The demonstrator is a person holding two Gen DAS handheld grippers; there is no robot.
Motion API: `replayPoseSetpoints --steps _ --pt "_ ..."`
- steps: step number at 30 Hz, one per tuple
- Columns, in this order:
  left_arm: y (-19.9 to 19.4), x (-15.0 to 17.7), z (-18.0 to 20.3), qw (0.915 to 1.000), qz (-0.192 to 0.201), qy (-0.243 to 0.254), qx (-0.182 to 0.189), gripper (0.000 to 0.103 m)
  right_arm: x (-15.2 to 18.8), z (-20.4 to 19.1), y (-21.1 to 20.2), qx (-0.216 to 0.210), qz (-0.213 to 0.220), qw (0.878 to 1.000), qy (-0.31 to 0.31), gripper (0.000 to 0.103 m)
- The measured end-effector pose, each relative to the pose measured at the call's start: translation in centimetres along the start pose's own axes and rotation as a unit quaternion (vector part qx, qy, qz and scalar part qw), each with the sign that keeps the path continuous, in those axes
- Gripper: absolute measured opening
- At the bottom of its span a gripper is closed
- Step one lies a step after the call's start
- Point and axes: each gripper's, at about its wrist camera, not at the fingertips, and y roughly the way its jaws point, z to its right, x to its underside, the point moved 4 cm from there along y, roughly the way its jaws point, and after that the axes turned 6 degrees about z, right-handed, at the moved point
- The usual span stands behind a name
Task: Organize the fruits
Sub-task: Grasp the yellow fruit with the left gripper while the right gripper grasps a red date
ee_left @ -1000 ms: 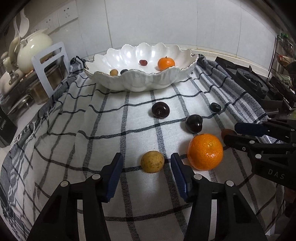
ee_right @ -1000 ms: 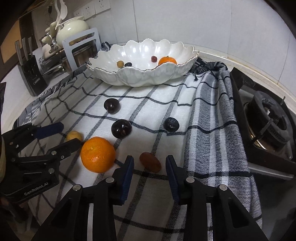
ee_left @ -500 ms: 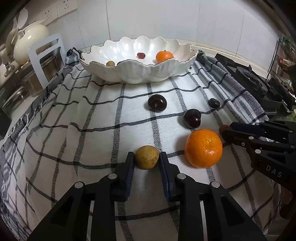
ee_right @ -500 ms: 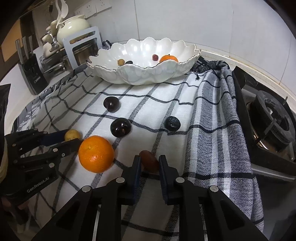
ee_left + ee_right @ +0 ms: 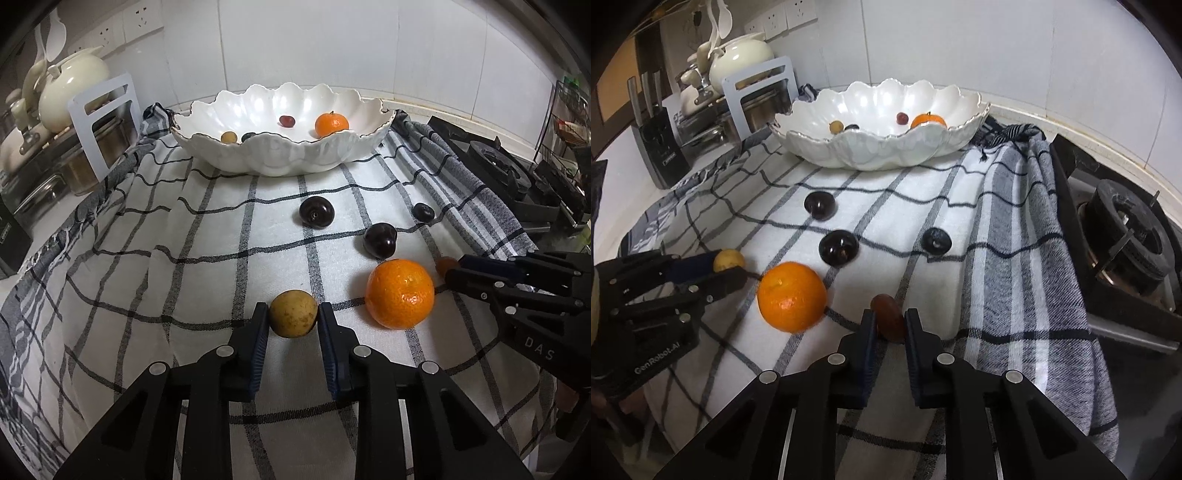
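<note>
- Both grippers have closed since a second ago: the left gripper now pinches the small yellow-brown fruit, the right gripper the reddish-brown oval fruit.
- Each fruit sits between blue pads at the fingertips, low over the checked cloth; whether either has left the cloth is unclear.
- Straight ahead of both tools lies the scalloped white bowl, well apart, holding a tangerine and three small fruits.
- Left gripper's fruit is round, matte, speckled; the right's is glossy, its long axis running away from the camera.
- Beside them, untouched, rest a large orange and three dark plums.
</note>
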Motion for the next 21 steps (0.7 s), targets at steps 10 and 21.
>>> replayPoseSetpoints --steps 10,21 --pt "-0.1 0.2 -0.2 1.0000 0.000 -0.007 -0.003 0.027 0.1 -0.1 0.7 -0.007 -0.009 1.000 0.001 0.018" --pt "-0.9 -0.5 -0.5 0.9998 0.014 -0.011 -0.004 0.027 -0.3 -0.3 -0.3 -0.002 0.009 1.000 -0.003 0.016"
